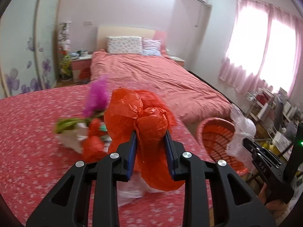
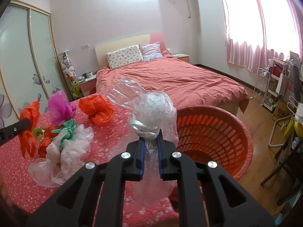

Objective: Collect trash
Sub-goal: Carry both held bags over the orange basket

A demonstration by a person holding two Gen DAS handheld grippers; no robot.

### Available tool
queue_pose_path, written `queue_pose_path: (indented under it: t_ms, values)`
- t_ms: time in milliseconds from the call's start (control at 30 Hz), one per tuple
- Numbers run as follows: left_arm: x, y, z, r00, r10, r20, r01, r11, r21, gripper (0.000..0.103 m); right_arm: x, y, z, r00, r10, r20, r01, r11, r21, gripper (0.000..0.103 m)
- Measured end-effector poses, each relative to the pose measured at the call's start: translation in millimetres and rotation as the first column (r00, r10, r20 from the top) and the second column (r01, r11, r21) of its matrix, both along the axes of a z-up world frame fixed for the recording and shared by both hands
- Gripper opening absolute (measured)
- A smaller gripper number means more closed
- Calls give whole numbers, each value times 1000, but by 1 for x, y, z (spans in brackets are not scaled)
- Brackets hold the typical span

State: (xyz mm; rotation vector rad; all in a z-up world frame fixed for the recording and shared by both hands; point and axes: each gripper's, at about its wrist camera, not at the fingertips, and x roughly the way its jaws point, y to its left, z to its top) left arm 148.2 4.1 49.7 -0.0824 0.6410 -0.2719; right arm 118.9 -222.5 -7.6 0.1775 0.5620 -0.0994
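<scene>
Left gripper [image 1: 150, 134] jaws clamped on red plastic bag [image 1: 140, 113], held above pink tablecloth [image 1: 28, 132]. Right gripper [image 2: 151, 138] jaws clamped on clear plastic bag [image 2: 153, 109], just left of red basket [image 2: 217, 132]. More bags [image 2: 72, 143] lie far left on the cloth.

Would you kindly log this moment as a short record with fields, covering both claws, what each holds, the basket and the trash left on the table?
left claw: shut on orange plastic bag, lifted off the table
right claw: shut on clear plastic bag, beside the basket
basket: orange, past the table's edge; nothing visible inside
table: red floral cloth
trash left: crumpled orange bag, purple bag, green ribbon, clear bags
background: bed with pillows
</scene>
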Motion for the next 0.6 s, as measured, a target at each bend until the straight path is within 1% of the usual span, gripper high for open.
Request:
queue_pose_path:
  t_ms: [233, 600]
  values:
    - [9, -50, -11, 994, -108, -26, 108, 994, -9, 28, -3, -29, -2, 998, -56, 1, 56, 998, 15, 13]
    - [13, -103, -24, 975, -214, -51, 215, 977, -2, 28, -1, -63, -11, 992, -125, -8, 125, 992, 29, 13]
